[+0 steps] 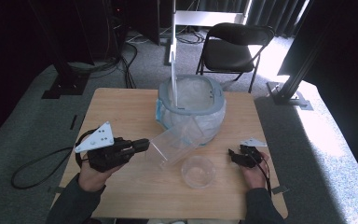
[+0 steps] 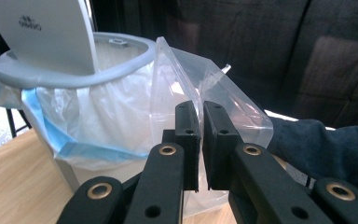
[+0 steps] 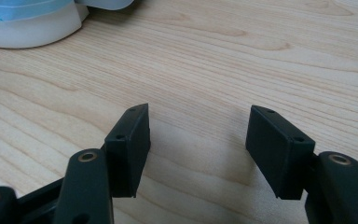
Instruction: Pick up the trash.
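Here a clear plastic bag (image 1: pixel 172 145) hangs at the centre of the high view, pinched at its edge between the closed jaws of the left gripper (image 1: pixel 142 145) and lifted clear of the table (image 1: pixel 121 107), just in front of the lined bin (image 1: pixel 191 109). In the left gripper view the bag (image 2: pixel 214 98) rises from the pads beside the bin's grey rim (image 2: pixel 74 77). The pick-up thus appears done; carrying the bag over the rim and letting it go seems to remain. A clear plastic bowl (image 1: pixel 198 171) sits below the bag, untouched. The right gripper (image 1: pixel 235 157) rests at lower right, its jaws apart and empty over bare wood. The light wooden table stands on grey carpet; a black folding chair (image 1: pixel 235 46) occupies the upper centre, cables trail at upper left, and dark curtains enclose the room.
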The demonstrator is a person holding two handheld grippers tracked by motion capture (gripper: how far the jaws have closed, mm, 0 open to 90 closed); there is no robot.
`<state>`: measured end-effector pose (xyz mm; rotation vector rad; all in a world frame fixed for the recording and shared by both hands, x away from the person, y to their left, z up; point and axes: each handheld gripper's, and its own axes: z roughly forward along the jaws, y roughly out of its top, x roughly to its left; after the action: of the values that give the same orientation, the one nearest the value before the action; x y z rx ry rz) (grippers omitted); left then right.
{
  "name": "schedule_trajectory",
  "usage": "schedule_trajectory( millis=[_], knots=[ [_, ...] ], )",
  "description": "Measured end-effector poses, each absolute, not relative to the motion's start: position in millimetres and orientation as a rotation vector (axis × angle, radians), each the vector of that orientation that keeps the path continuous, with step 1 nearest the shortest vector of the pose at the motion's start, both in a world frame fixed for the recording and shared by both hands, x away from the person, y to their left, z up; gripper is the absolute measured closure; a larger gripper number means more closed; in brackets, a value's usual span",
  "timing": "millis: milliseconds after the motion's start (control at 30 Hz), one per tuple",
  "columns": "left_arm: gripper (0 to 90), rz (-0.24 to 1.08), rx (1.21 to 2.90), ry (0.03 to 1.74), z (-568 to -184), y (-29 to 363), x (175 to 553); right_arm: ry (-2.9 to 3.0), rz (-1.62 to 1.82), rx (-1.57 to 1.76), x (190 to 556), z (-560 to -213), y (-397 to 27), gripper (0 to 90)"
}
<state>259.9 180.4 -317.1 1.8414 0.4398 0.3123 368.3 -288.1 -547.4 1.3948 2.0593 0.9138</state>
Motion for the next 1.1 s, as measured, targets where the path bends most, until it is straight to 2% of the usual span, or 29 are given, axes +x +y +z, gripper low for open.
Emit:
schedule_trajectory(
  millis=[567, 1100],
  knots=[
    [85.9, 0.281, 1.825, 0.382, -289.3, 161.5, 273.1, 2.058, 0.917, 1.398, 368.4, -547.5, -288.2, 38.9],
    [86.0, 0.306, 1.798, 0.371, -263.8, 147.9, 292.4, 2.062, 0.917, 1.398, 368.7, -547.5, -288.7, 38.9]
  ],
)
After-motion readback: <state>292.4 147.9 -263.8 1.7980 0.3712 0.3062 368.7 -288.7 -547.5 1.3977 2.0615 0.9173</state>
